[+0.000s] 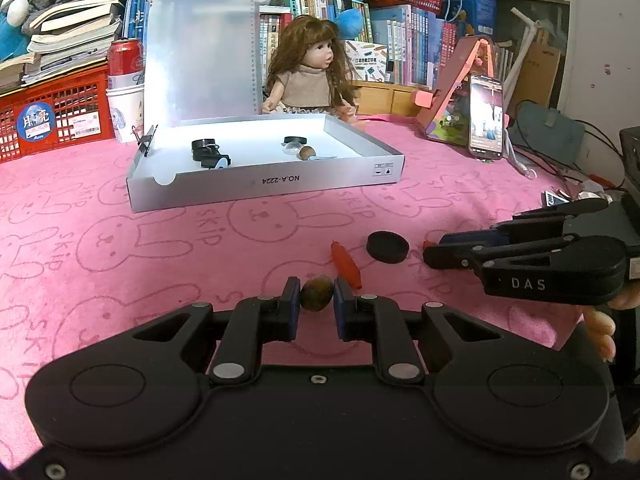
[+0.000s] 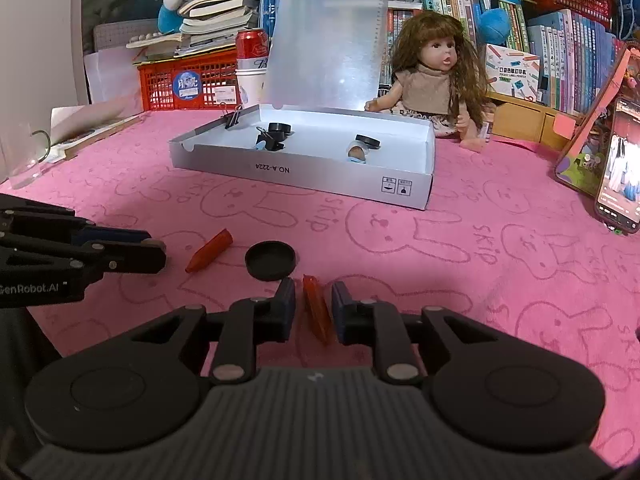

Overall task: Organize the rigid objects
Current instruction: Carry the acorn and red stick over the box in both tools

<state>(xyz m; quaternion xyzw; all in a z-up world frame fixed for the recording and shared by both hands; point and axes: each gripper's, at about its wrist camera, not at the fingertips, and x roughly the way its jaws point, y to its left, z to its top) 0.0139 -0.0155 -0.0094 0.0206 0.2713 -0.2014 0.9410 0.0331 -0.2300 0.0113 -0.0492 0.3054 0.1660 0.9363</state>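
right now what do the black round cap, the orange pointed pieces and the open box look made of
Black round cap: matte plastic or rubber, dull with no glare. Orange pointed pieces: translucent glossy plastic, light glows through. Open box: pale grey sheet plastic, probably; the upright lid is frosted and semi-see-through.

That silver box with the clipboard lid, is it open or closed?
Open: the silver box has its lid standing upright.

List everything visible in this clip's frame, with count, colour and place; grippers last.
brown ball: 1, between the left fingers
orange caps: 2, one between the right fingers, one on the cloth
black lid: 1, on the cloth
white box: 1, open, mid-cloth, small items inside
doll: 1, brown hair, behind the box
red can: 1, atop cups
phone: 1, propped right
pink cloth: 1, covering the surface
left gripper: closed on ball
right gripper: around cap, grip unclear
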